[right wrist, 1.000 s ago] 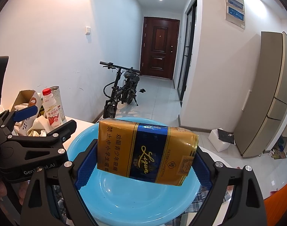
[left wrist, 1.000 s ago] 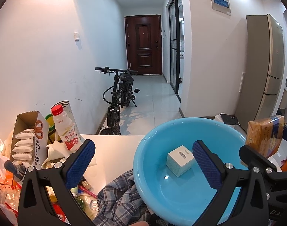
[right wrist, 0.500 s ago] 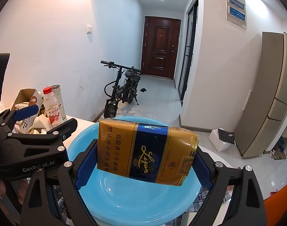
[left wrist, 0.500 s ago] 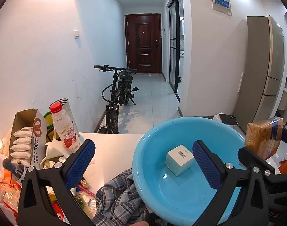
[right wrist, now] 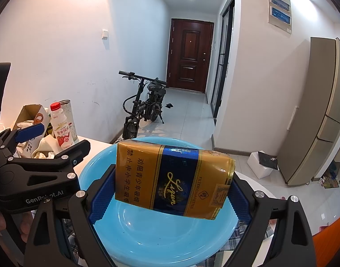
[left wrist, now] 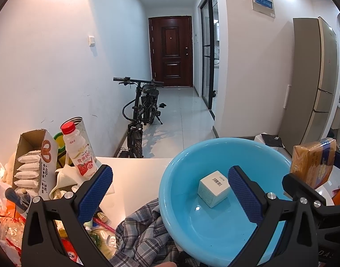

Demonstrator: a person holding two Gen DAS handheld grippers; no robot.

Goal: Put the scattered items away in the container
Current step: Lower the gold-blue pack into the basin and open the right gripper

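Note:
A blue plastic basin [left wrist: 214,229] stands on the white table, with a small white box [left wrist: 213,188] inside it. My left gripper [left wrist: 170,195] is open and empty, its jaws straddling the basin's left rim. My right gripper [right wrist: 170,191] is shut on a gold and blue cigarette carton [right wrist: 172,178] and holds it above the basin [right wrist: 156,238]. The carton also shows at the right edge of the left wrist view [left wrist: 312,162].
A red-capped drink bottle [left wrist: 77,149], a cardboard snack box [left wrist: 34,160], a tin and wrappers crowd the table's left side. A plaid cloth [left wrist: 143,233] lies under the basin's near edge. A bicycle [left wrist: 143,115] stands in the hallway beyond.
Almost nothing has moved. The carton stays in my right gripper above the basin, and my left gripper stays open.

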